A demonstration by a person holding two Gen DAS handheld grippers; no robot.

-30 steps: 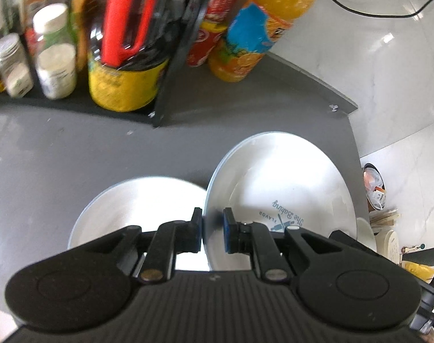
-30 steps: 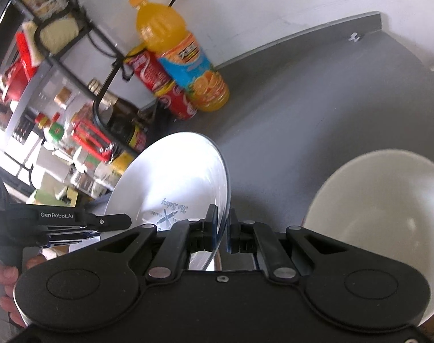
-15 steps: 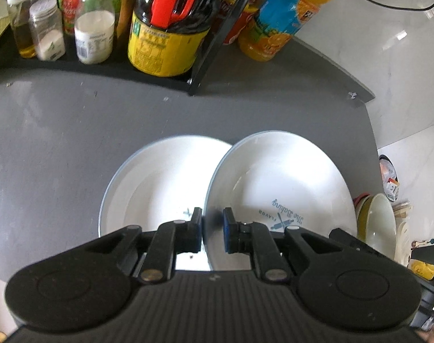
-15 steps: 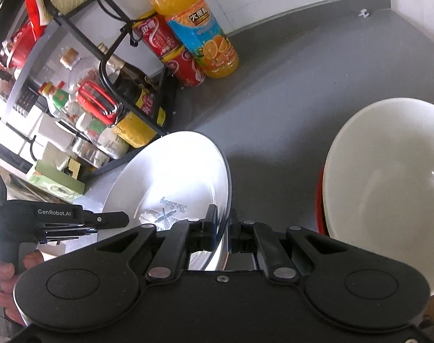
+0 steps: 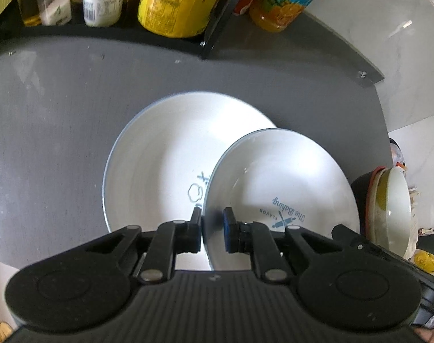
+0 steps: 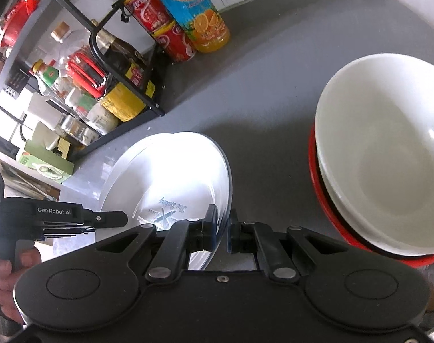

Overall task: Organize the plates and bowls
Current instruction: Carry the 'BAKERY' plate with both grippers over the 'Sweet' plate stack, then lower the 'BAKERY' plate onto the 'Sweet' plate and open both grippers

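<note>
Both grippers hold one white plate with blue lettering [image 5: 279,183]. My left gripper [image 5: 212,230] is shut on its near rim. My right gripper [image 6: 223,234] is shut on the opposite rim of the same plate [image 6: 182,188]. The plate hangs just above a second white plate [image 5: 159,160] lying flat on the grey counter, and overlaps its right part. A white bowl [image 6: 388,154] sits nested in a red bowl [image 6: 314,171] at the right in the right wrist view; the stack also shows at the right edge of the left wrist view [image 5: 394,208].
A black wire rack [image 5: 211,37] with jars and bottles stands along the back. An orange juice bottle [image 6: 194,11] and red cans [image 6: 165,31] stand beside it. The grey counter's edge [image 5: 371,68] meets white marble at the right.
Both grippers have carried the lettered plate forward and down over the lying plate, which now shows more fully. The bowl stack has come closer in the right wrist view.
</note>
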